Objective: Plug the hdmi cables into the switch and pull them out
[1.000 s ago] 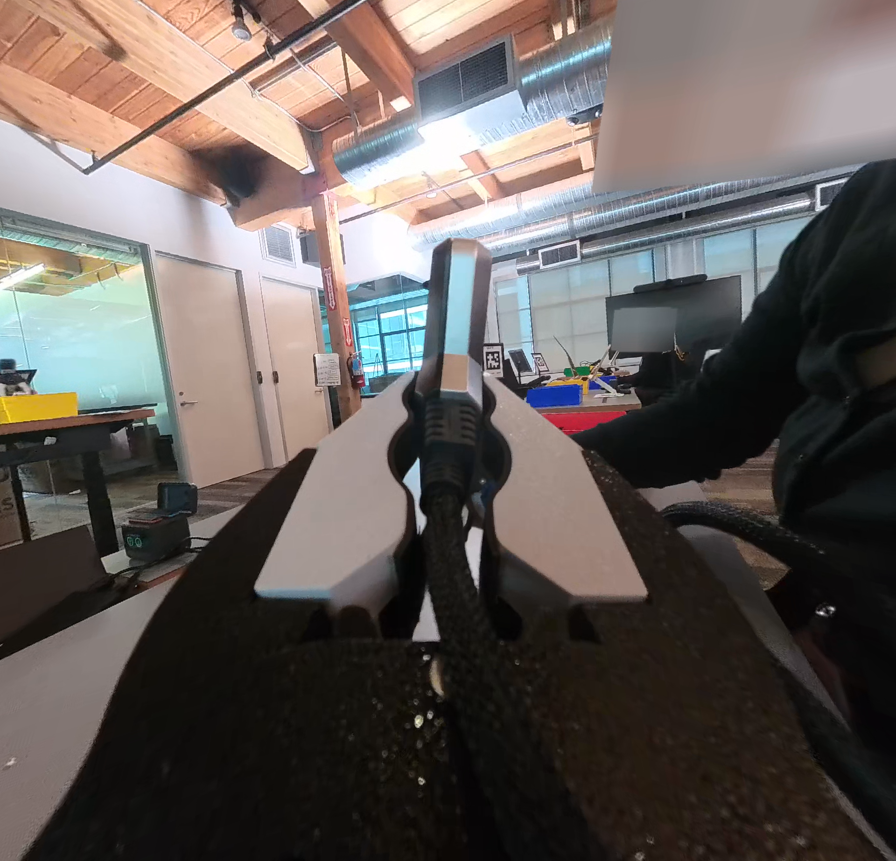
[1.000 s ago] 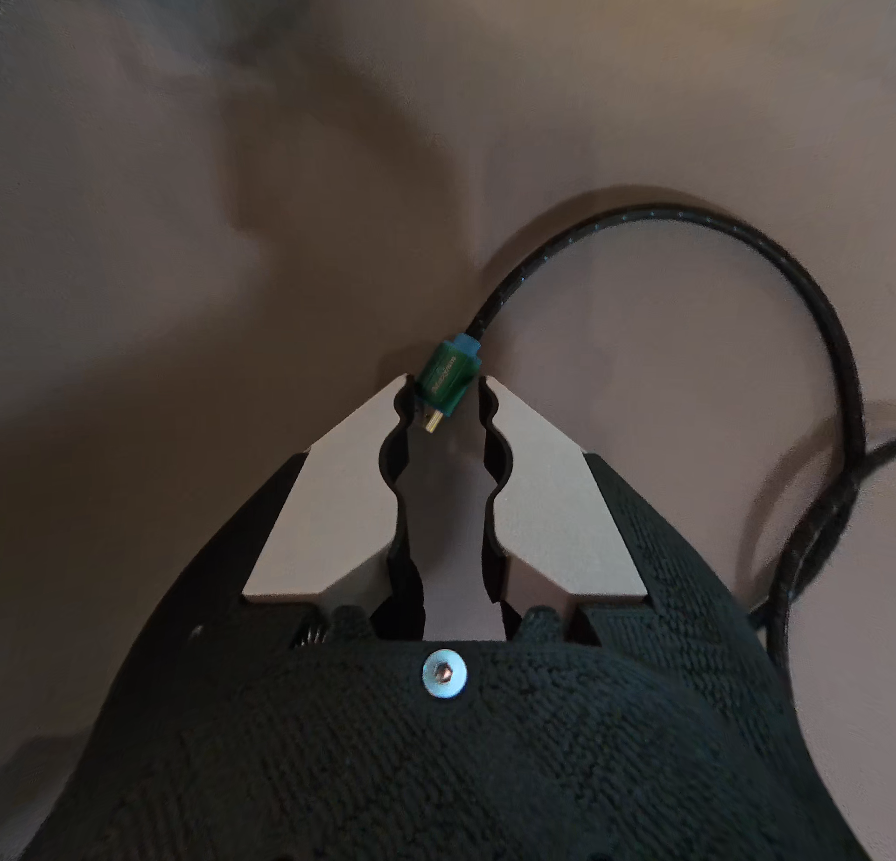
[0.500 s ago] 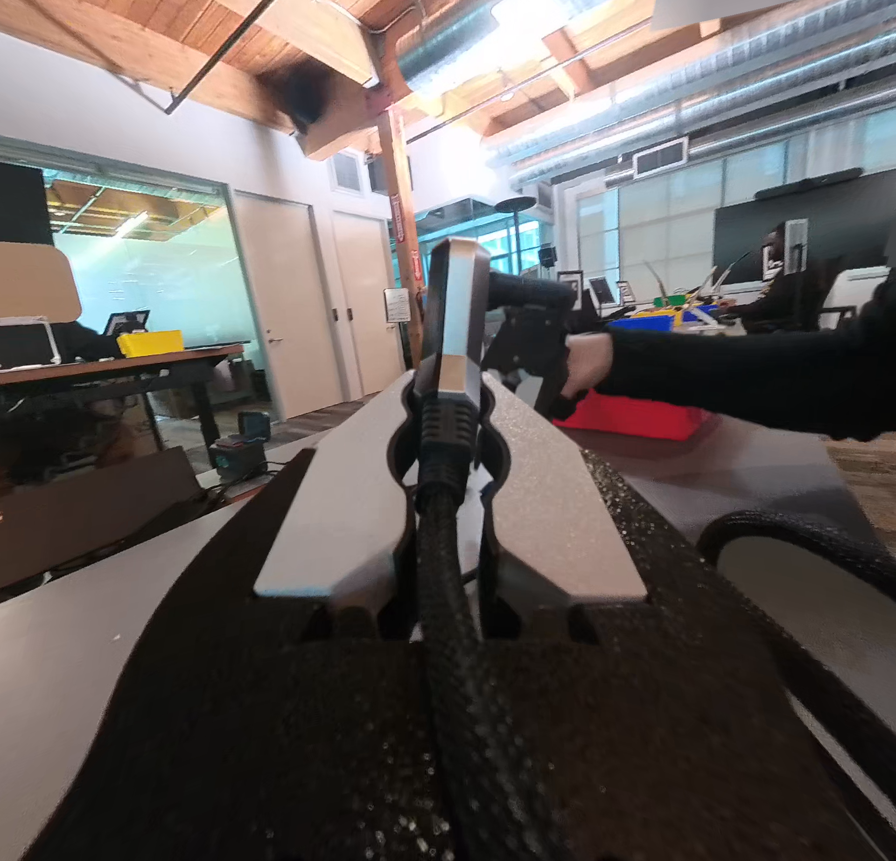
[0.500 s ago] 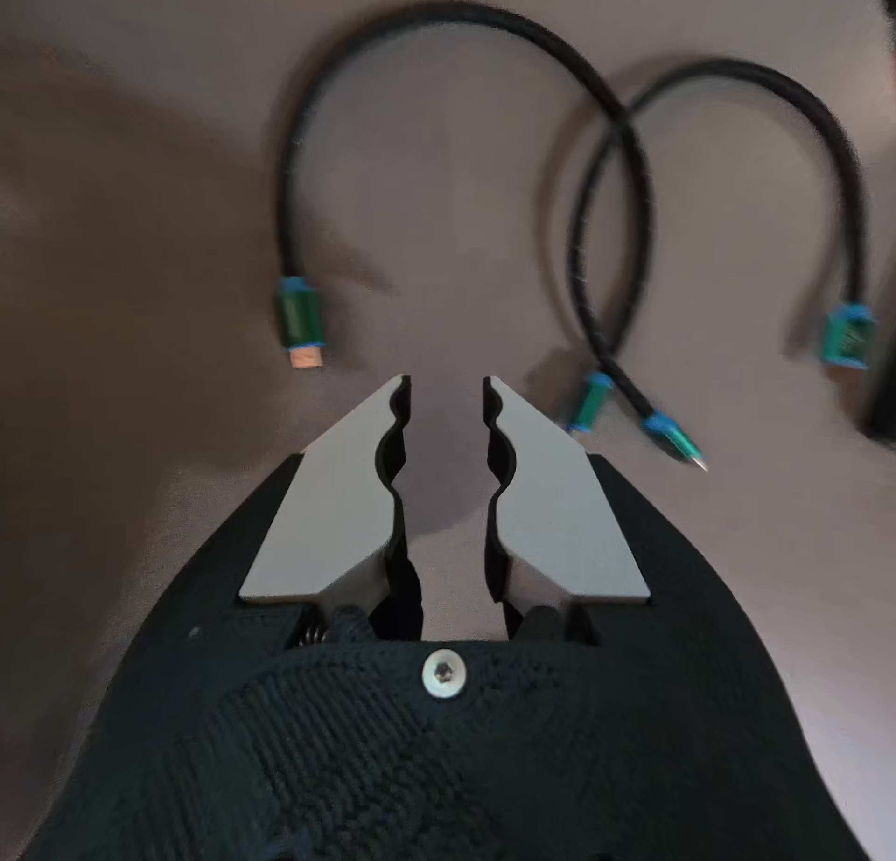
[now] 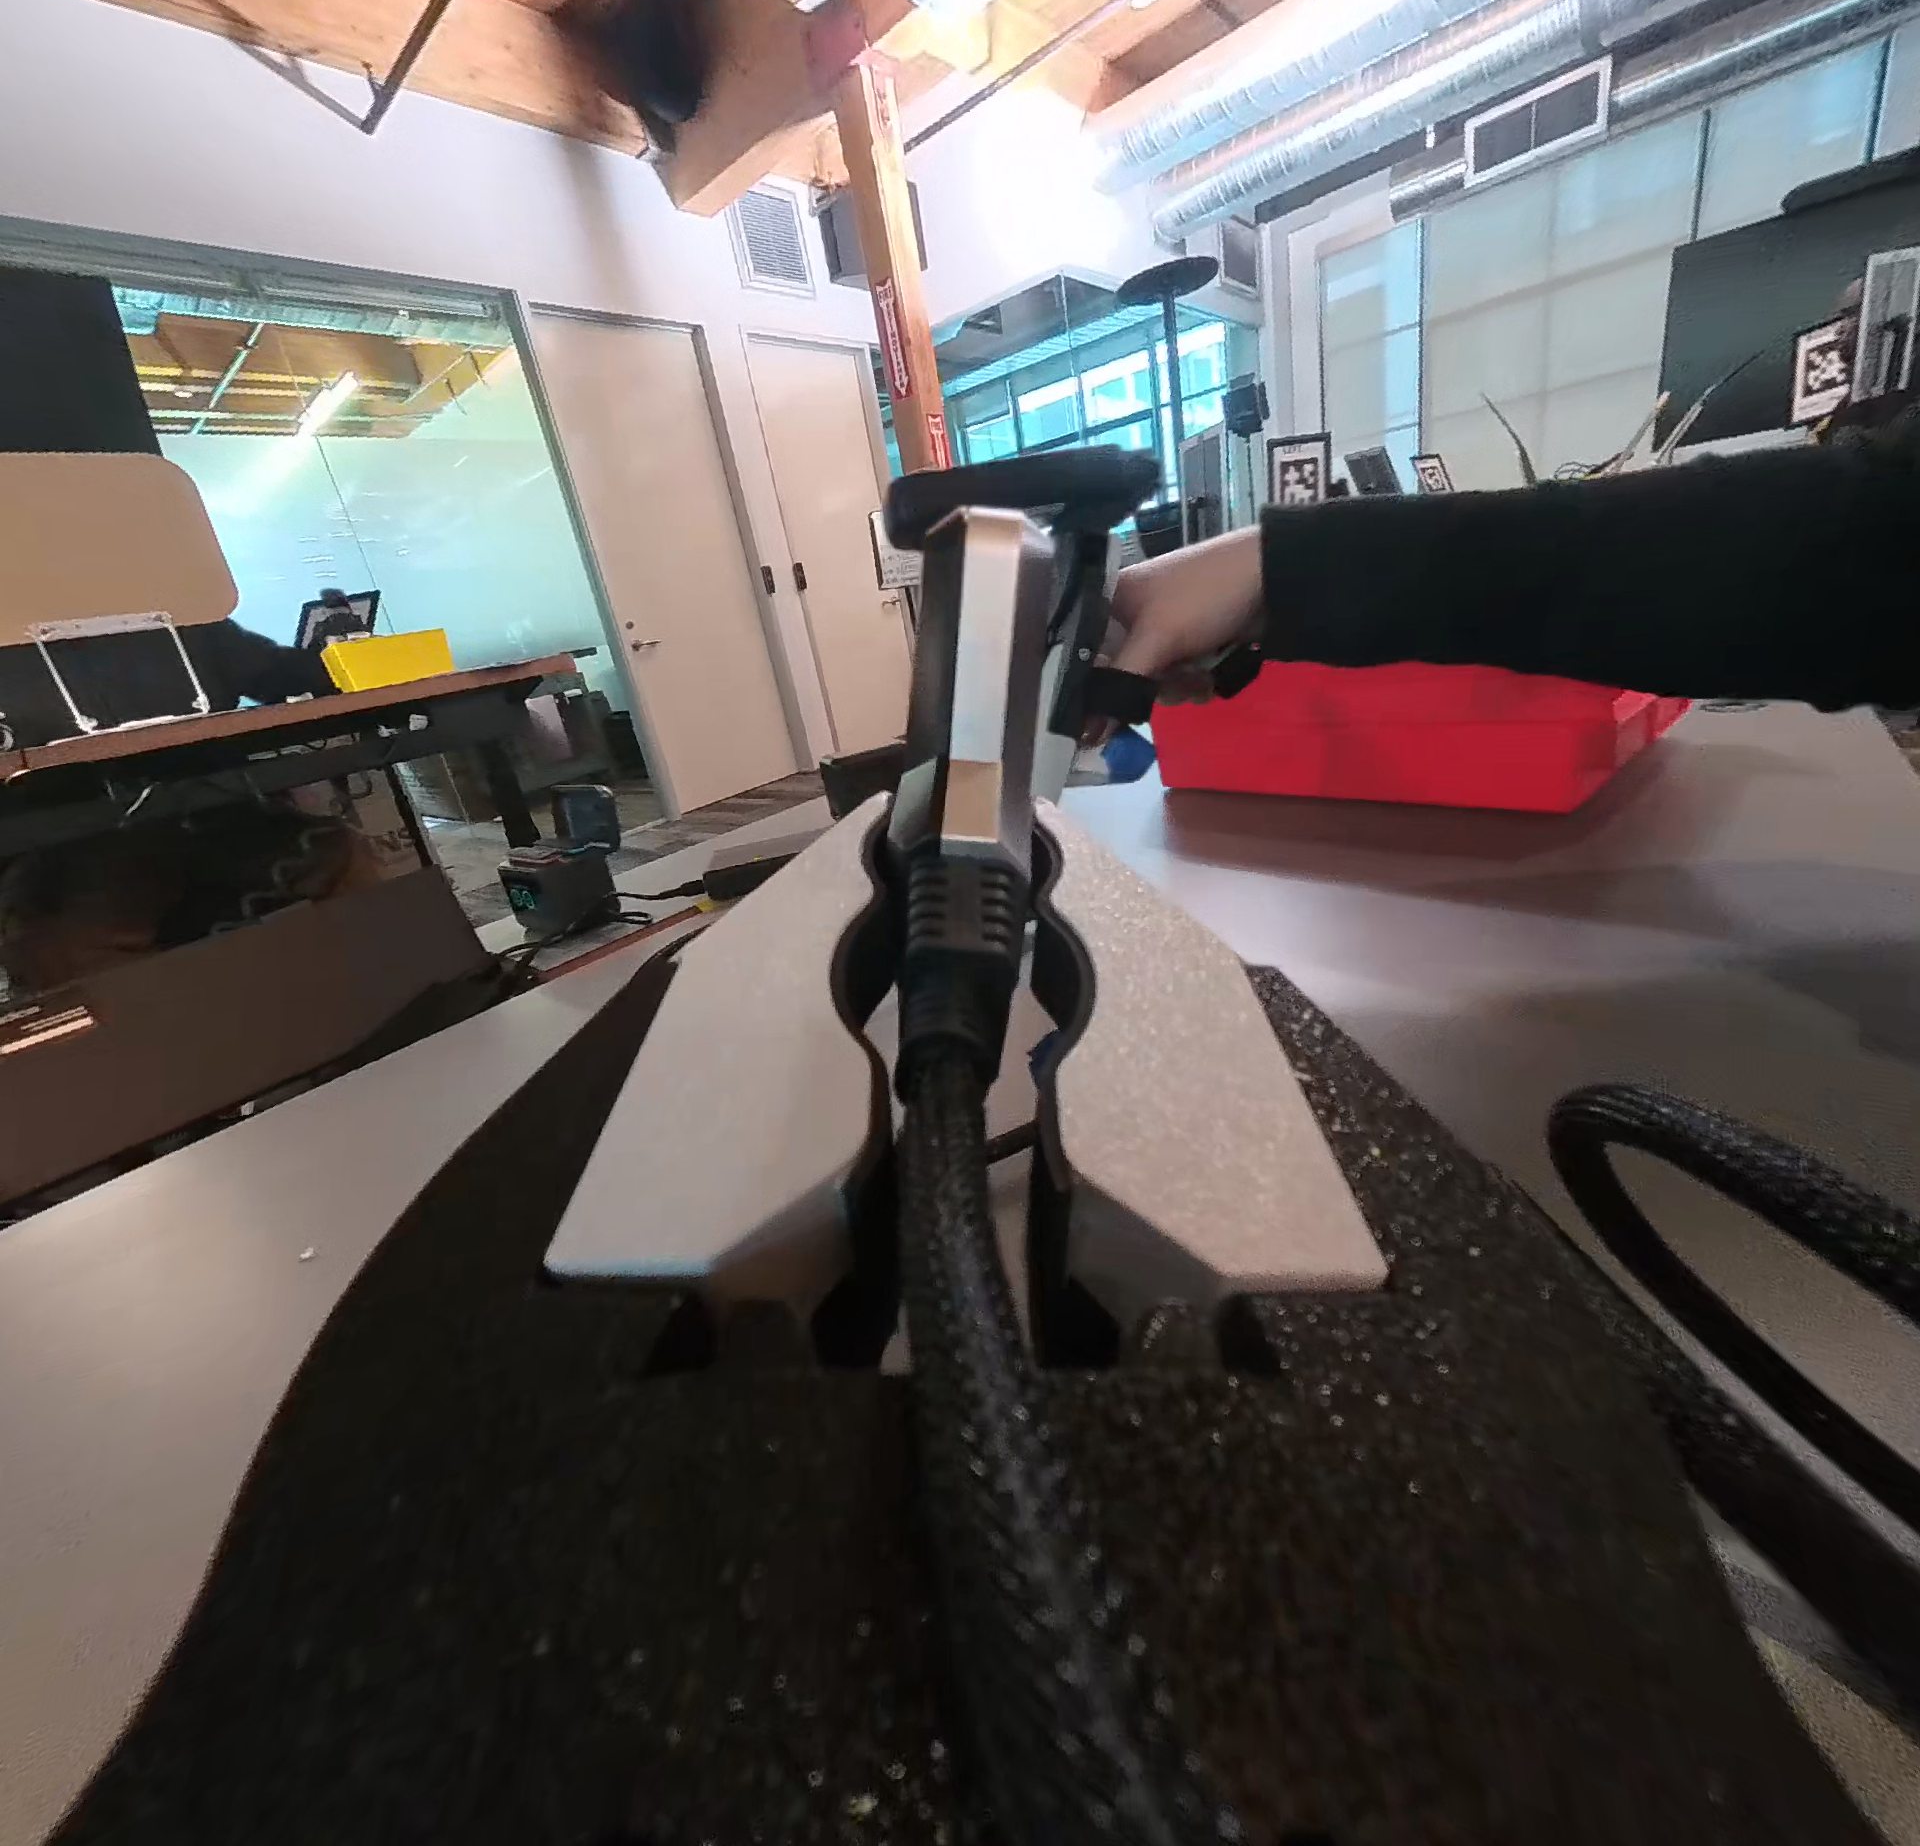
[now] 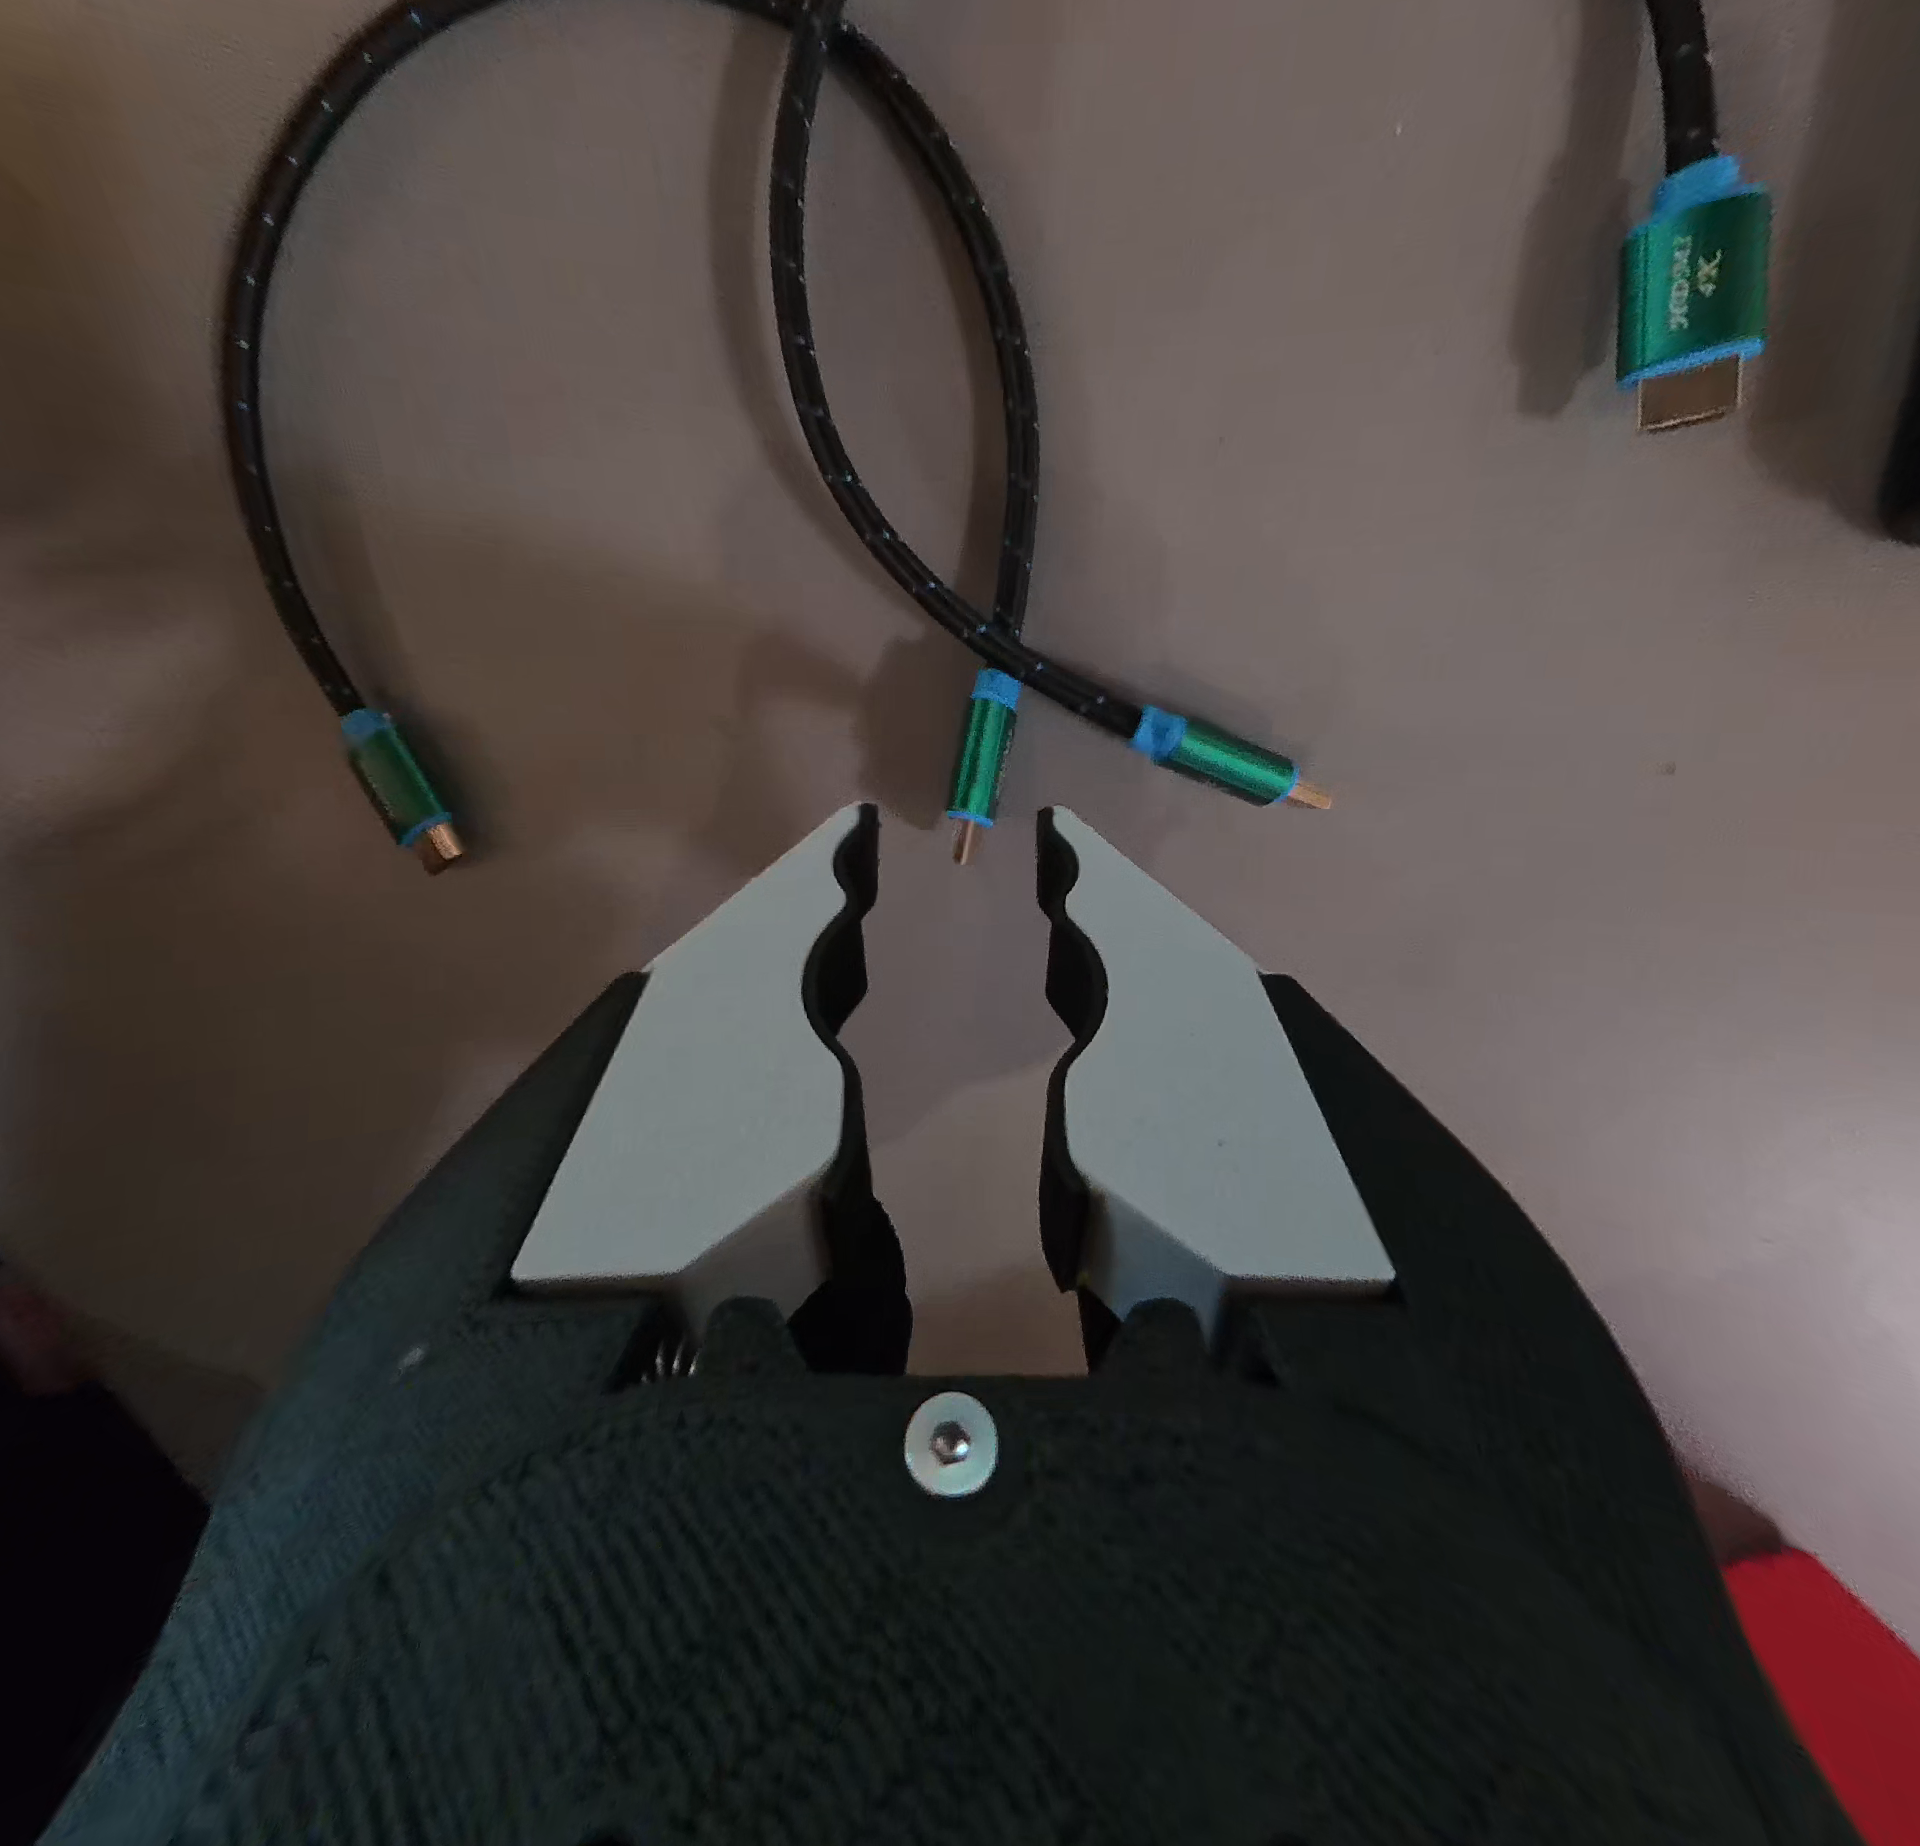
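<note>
My left gripper (image 5: pixel 961 846) is shut on the black strain relief of the silver HDMI switch (image 5: pixel 977 674), which stands up out of the jaws; its braided cable (image 5: pixel 956 1225) runs back between the fingers. My right gripper (image 6: pixel 956 820) is open and empty above the table, looking down. Two black braided HDMI cables lie there with green plugs: one plug (image 6: pixel 979 757) just ahead of the fingertips, one (image 6: pixel 1226 762) to its right, one (image 6: pixel 407 794) at left, one (image 6: pixel 1694 300) at upper right. In the left wrist view the right gripper (image 5: pixel 1081 591) shows behind the switch, held by a hand (image 5: pixel 1174 601).
A red bin (image 5: pixel 1403 747) stands on the grey table (image 5: pixel 1558 913) beyond the switch; its corner shows in the right wrist view (image 6: pixel 1818 1630). A loop of braided cable (image 5: pixel 1714 1225) lies at right. A dark object (image 6: pixel 1901 446) sits at the right edge. My right fingertips sit around 25 cm from my left ones.
My right gripper, still open, has moved so that the middle green plug now lies just ahead of its fingertips. My left gripper has tilted lower, still shut on the switch.
</note>
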A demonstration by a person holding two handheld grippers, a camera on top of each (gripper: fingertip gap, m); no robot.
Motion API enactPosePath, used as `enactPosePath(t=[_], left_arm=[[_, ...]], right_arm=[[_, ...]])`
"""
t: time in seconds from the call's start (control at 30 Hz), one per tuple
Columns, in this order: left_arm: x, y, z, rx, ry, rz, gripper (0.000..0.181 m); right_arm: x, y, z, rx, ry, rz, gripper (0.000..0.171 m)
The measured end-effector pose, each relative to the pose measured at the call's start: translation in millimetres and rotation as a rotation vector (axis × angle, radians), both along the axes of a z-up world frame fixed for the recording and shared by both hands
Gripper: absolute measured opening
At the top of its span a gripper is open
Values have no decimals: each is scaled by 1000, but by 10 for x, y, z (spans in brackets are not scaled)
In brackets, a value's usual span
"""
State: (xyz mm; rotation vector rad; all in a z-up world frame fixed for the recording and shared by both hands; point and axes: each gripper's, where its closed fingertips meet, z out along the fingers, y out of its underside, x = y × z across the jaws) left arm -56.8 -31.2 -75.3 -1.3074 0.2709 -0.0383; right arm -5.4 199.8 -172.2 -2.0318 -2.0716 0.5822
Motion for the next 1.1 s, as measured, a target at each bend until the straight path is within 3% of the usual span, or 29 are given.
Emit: enactPosePath(t=[0.2,0.47,0.63,0.8,1.1], left_arm=[[16,18,-33,-14,6,-12,19],[36,36,-59,-29,10,-30,19],[39,40,-65,-33,11,-32,19],[54,48,-77,-40,21,-36,20],[53,40,-73,-36,20,-38,19]], right_arm=[[-81,-45,-84,-125,-47,6,29],[-116,-135,-129,-132,-66,19,30],[-146,-791,65,-234,22,196,28],[-109,-1391,-52,-125,-1,434,27],[-268,-1698,-327,15,-121,539,23]])
